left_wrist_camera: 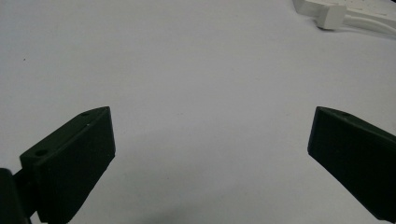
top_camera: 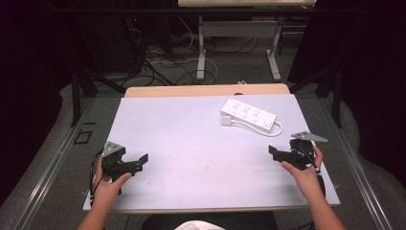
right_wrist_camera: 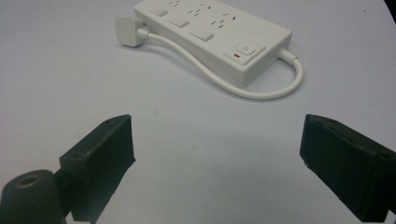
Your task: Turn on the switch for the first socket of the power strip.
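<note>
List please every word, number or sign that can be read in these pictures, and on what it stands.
No readable word or number.
Power symbol, on the square button of the white plastic power strip, above a small red mark.
Any marks on its three blank rocker switches: none legible.

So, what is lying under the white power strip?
The power strip lies flat on the pale mat, its cord and plug beside it. Nothing sticks out from beneath; the patch it covers cannot be seen.
</note>
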Tool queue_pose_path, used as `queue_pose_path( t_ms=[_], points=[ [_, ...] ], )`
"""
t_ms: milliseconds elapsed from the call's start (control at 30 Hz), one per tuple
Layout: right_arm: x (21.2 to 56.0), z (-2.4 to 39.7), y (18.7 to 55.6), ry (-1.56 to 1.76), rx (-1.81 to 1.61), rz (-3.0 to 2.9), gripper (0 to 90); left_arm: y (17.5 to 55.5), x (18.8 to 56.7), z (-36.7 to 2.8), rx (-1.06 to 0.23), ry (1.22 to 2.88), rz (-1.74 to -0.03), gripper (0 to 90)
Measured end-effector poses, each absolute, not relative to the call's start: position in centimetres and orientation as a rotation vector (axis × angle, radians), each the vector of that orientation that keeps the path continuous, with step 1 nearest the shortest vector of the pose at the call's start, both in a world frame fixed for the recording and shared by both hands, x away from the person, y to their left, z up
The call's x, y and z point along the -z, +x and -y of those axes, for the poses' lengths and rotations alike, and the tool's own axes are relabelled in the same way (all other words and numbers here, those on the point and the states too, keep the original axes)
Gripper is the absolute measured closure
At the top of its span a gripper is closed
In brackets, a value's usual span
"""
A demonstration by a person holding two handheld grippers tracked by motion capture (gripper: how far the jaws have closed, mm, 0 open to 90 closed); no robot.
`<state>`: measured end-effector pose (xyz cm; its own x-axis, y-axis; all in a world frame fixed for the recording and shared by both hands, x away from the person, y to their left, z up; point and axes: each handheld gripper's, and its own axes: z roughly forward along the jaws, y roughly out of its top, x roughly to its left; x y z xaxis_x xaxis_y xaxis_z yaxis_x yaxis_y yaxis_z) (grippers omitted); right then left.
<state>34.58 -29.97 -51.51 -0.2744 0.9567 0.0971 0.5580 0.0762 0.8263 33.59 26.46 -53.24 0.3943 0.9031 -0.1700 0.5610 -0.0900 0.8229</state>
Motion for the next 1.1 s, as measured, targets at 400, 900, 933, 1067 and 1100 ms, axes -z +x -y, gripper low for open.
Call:
queue_pose_path(
  t_ms=[400, 900, 933, 1067, 1100],
  points=[
    [52.3, 29.2, 35.1, 1.468, -1.032, -1.91, 9.3, 33.5, 53.6, -25.7, -0.479, 1.816, -1.264, 1.9],
    [50.7, 29.1, 36.4, 1.484, -1.009, -1.99, 14.9, 33.4, 53.8, -25.8, -0.505, 1.799, -1.284, 2.5],
    [50.5, 29.1, 36.5, 1.486, -1.006, -1.992, 14.9, 33.3, 53.7, -25.8, -0.506, 1.799, -1.284, 2.5],
    [49.8, 29.1, 36.8, 1.478, -1.004, -2.01, 15.0, 33.3, 53.7, -25.8, -0.507, 1.799, -1.286, 2.6],
    [49.7, 29.2, 36.9, 1.472, -1.001, -2.019, 15.0, 33.3, 53.7, -25.8, -0.507, 1.8, -1.287, 2.7]
  ],
)
